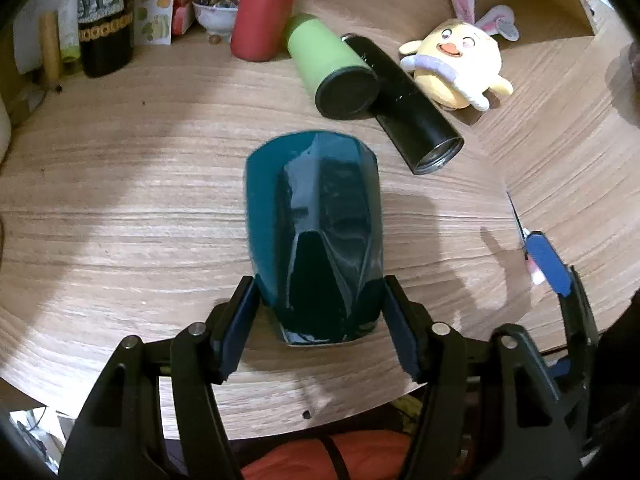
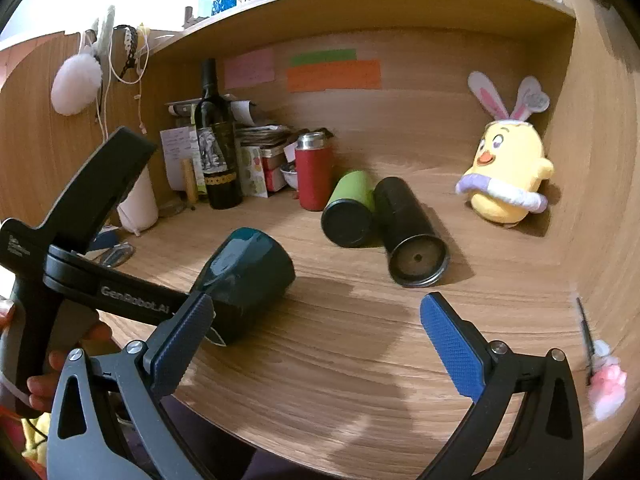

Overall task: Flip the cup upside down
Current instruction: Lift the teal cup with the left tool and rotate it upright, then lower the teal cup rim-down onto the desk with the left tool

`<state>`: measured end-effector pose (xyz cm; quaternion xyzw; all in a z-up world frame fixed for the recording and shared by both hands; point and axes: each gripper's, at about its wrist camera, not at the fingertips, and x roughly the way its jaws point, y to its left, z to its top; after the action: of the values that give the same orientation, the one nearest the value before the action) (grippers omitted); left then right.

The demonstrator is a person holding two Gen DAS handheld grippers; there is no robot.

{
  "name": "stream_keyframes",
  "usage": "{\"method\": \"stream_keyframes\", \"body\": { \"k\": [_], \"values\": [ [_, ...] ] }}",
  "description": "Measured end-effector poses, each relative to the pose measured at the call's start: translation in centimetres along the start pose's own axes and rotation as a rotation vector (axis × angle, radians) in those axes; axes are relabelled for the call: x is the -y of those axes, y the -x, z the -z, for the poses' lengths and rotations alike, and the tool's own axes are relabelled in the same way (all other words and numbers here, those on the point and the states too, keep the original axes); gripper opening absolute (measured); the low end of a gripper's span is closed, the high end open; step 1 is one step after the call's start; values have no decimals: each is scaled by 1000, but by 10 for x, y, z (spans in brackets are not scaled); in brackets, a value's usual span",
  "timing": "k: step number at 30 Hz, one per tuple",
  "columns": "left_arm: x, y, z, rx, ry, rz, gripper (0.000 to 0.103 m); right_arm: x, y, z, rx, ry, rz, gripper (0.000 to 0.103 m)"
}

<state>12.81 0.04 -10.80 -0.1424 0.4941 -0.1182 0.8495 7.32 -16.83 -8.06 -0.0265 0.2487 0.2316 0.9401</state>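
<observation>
A dark teal faceted cup (image 1: pixel 316 232) lies tilted in my left gripper (image 1: pixel 320 304), whose two pads press its sides near the end closest to the camera. In the right wrist view the cup (image 2: pixel 248 276) is held just above the wooden desk, leaning on its side, with the left gripper's arm beside it. My right gripper (image 2: pixel 316 340) is open and empty, to the right of the cup and apart from it. One blue pad (image 1: pixel 546 260) of it shows at the right of the left wrist view.
A green tumbler (image 1: pixel 332 68) and a black flask (image 1: pixel 404 104) lie on the desk behind the cup. A red flask (image 1: pixel 262 16), a wine bottle (image 2: pixel 218 148) and clutter stand at the back left. A yellow plush chick (image 2: pixel 506 172) sits at the back right.
</observation>
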Motion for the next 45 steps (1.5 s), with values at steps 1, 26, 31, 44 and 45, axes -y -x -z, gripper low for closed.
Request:
{"method": "stream_keyframes", "body": {
  "k": [1,26,31,44,45],
  "values": [
    [-1,4,0,10,-4,1,65,-1,-1,1,-2,-3,-4,103],
    [-19,58,11,300,-229,-192,49,-60,-88,16,-192,0,-158,72],
    [-6,51,11,299,-255,-162,36,-55,-81,19,-180,2,-160,62],
    [7,44,9,301,-265,-114,25,-47,-63,14,-134,25,-137,54],
    [7,45,8,306,-266,-114,25,-47,-61,13,-126,31,-134,54]
  ]
}}
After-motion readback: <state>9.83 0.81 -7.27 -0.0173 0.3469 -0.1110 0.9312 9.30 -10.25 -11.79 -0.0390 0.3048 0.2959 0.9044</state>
